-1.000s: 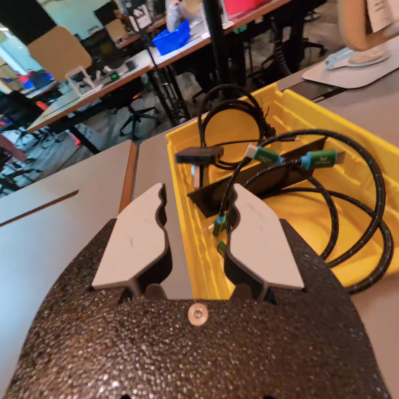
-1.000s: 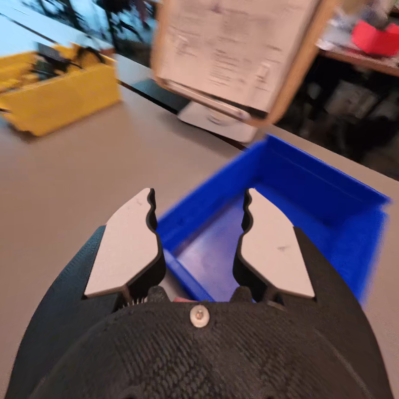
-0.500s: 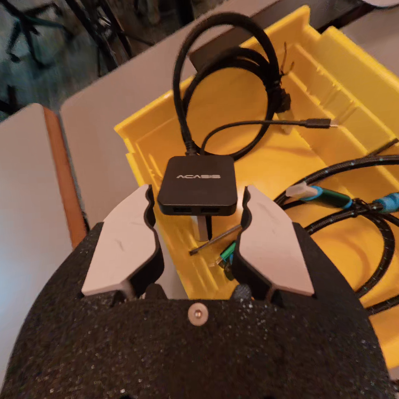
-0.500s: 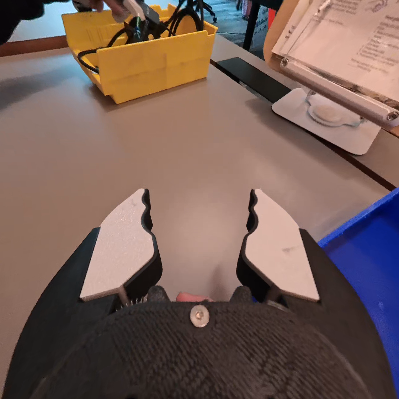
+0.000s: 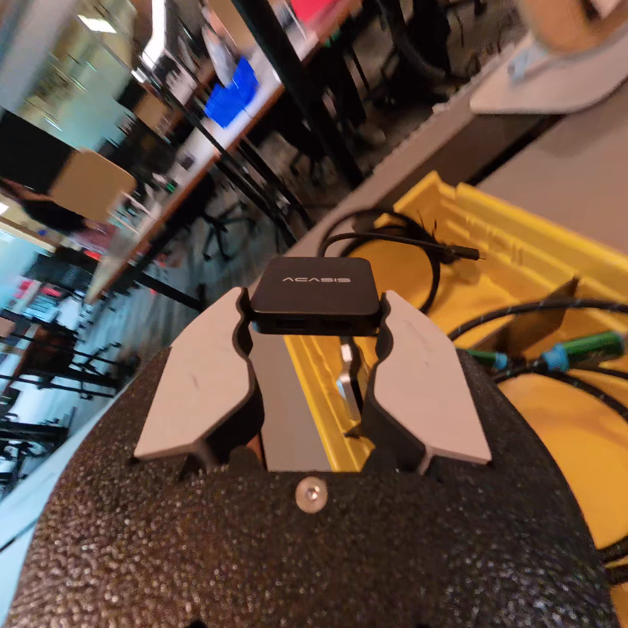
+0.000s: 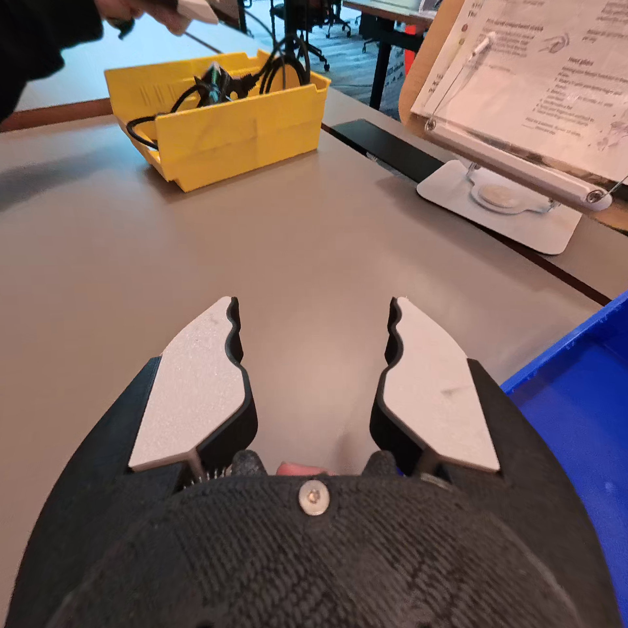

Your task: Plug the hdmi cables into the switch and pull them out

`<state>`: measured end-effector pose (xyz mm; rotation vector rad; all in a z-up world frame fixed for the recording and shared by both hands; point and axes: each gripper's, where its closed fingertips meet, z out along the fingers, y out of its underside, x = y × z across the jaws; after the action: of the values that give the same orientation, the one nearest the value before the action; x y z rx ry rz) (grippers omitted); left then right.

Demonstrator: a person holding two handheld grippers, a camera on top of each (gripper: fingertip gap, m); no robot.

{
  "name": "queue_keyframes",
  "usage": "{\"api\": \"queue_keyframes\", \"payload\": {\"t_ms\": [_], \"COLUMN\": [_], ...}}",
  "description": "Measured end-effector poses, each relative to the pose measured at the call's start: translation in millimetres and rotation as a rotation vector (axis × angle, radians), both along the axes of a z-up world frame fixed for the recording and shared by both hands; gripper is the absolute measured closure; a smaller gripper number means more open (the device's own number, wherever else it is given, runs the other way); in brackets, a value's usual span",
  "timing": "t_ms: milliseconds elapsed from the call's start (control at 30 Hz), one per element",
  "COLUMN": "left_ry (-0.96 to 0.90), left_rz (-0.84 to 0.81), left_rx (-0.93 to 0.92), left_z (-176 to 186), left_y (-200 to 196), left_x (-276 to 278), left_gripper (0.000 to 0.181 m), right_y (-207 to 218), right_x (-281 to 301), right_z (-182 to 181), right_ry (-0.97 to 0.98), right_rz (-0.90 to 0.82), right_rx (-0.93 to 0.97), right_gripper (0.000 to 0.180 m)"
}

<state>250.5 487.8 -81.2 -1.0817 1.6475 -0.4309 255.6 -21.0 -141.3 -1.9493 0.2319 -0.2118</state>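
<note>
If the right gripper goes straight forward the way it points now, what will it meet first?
Probably nothing soon: ahead of the open right gripper lies only bare table. The yellow bin sits far ahead, slightly left, so it may pass beside it; depth is unclear.

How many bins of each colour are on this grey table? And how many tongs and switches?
Yellow bin: 1
Blue bin: 1
Tongs: 2 (left tongs shut on the switch, right tongs open)
Switch: 1
Total: 5
</note>
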Motion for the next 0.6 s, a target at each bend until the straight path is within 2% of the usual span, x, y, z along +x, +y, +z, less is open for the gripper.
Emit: {"api": "queue_keyframes", "payload": {"t_ms": [133,200,267,367,467,533,600], "left_ry": [-0.244,-0.362,-0.450,-0.524,-0.588,-0.613,-0.637], "left_rz": [-0.038,-0.099,-0.200,-0.347,-0.469,-0.558,-0.689], "left_rx": [0.087,0.105,0.092,0.071,-0.007,-0.153,-0.322], "left_z": [91.2,131.9,155.1,148.4,113.8,88.6,68.2], "left_y": [-42.0,-80.9,-131.7,-210.9,-276.6,-308.1,-332.2], "left_x": [-17.3,-32.7,-49.1,-71.9,-92.5,-101.3,-111.1], "left_gripper": [0.109,0.110,0.110,0.109,0.109,0.109,0.110], "right_y": [0.7,4.6,15.0,41.5,64.7,68.2,61.4], "right_x": [-11.3,-22.4,-38.4,-78.4,-135.8,-164.5,-166.0], "right_z": [16.5,26.2,38.5,51.3,51.8,53.2,40.4], "right_ry": [-0.007,0.020,0.081,0.241,0.378,0.450,0.432], "right_rz": [0.022,0.058,0.108,0.236,0.435,0.550,0.589], "right_rx": [0.057,0.103,0.189,0.295,0.273,0.289,0.223], "right_gripper": [0.095,0.094,0.095,0.097,0.098,0.102,0.092]}}
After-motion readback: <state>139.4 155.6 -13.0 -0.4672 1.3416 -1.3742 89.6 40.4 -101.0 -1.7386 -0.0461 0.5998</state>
